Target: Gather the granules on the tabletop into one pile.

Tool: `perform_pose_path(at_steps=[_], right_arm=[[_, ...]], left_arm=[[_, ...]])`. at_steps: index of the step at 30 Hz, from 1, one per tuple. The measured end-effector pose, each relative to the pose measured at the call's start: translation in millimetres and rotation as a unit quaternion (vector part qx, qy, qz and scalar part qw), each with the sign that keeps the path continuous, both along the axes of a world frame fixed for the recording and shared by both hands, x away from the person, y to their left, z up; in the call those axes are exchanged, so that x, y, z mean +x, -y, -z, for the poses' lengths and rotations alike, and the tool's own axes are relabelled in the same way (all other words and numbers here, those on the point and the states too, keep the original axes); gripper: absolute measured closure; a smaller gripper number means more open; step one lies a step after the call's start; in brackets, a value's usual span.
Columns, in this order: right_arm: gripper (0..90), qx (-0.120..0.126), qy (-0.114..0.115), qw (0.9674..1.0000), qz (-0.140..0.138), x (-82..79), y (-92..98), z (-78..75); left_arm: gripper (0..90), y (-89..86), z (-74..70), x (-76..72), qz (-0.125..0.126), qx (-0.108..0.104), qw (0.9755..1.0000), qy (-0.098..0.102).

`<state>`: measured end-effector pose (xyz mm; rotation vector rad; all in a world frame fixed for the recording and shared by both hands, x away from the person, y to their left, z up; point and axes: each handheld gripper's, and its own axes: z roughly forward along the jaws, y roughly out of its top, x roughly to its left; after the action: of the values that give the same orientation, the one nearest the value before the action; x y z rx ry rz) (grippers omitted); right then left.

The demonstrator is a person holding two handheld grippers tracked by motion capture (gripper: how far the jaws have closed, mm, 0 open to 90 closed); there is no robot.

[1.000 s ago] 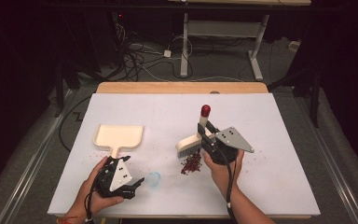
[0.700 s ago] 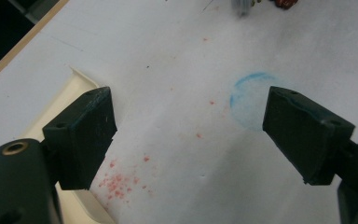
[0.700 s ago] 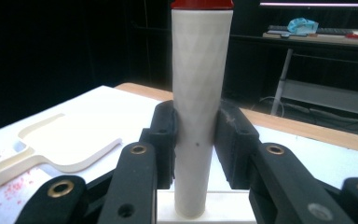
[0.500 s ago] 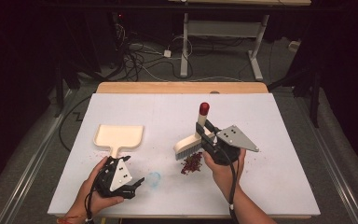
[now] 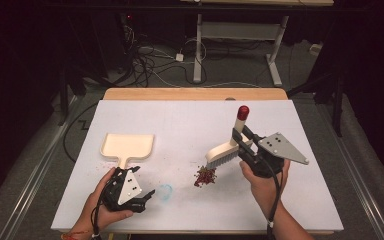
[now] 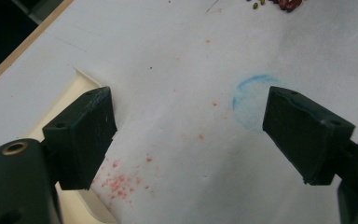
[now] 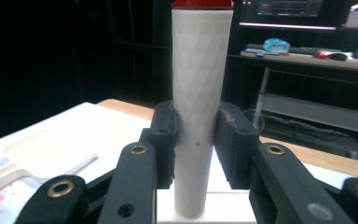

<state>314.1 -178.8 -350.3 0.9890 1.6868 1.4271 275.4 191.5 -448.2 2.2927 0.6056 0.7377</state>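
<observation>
A dark room surrounds the white tabletop (image 5: 180,125). The right gripper (image 7: 196,140) has its fingers clamped on the cream, red-capped hand brush (image 5: 228,150), bristles just right of a small red crumb pile (image 5: 205,175). The left gripper (image 6: 186,135), fingers wide and empty, waits near the cream plastic dustpan (image 5: 128,146). Judging by this, sweeping into the pan remains undone.

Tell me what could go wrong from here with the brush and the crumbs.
1. The brush hangs off the table in the right gripper, bristles beside the red crumb pile; a fast sweep could scatter it.
2. The dustpan lies well away from the pile, and the left gripper stands open beside its handle, so the pan may slide if crumbs are pushed into it.
3. The jaws pinch only the smooth round handle; it might twist.
</observation>
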Motion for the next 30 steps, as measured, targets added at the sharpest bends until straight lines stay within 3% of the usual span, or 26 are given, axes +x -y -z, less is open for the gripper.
perform_pose_path(at_steps=[6,9,12,16,21,24,26,28,30], right_arm=[[70.5,-0.019,0.003,0.9996,0.02,-11.4,28.0,-5.7],[70.5,-0.018,0.0,0.9994,0.029,-23.6,43.6,-6.3],[70.5,-0.033,-0.011,0.9986,0.041,-35.4,59.2,-6.2],[70.4,-0.033,-0.035,0.9975,0.051,-52.9,79.3,-3.7],[70.4,-0.055,-0.072,0.9946,0.051,-67.8,88.7,-1.7],[70.3,-0.062,-0.109,0.9907,0.054,-58.5,88.2,6.4],[70.3,-0.051,-0.132,0.988,0.061,-43.0,89.7,14.4],[70.4,-0.045,-0.134,0.9871,0.075,-29.2,89.2,17.4],[70.3,-0.055,-0.139,0.986,0.074,-15.9,86.5,18.3]], left_arm=[[16.6,-2.0,-2.6,1.5,-0.004,-0.001,1.0,0.005],[16.6,-6.8,-6.1,1.8,-0.014,-0.015,0.9997,0.01],[16.6,-10.3,-8.5,1.7,-0.019,-0.022,0.9995,0.015],[16.6,-11.5,-10.0,2.0,-0.021,-0.025,0.9993,0.02],[16.6,-11.2,-11.5,2.8,-0.02,-0.028,0.9992,0.022],[16.6,-9.8,-11.7,4.1,-0.016,-0.028,0.9992,0.022],[16.6,-8.5,-11.8,5.5,-0.014,-0.028,0.9993,0.022],[16.6,-7.3,-11.4,6.8,-0.012,-0.028,0.9993,0.02],[16.6,-6.3,-10.3,8.0,-0.01,-0.027,0.9994,0.018]])
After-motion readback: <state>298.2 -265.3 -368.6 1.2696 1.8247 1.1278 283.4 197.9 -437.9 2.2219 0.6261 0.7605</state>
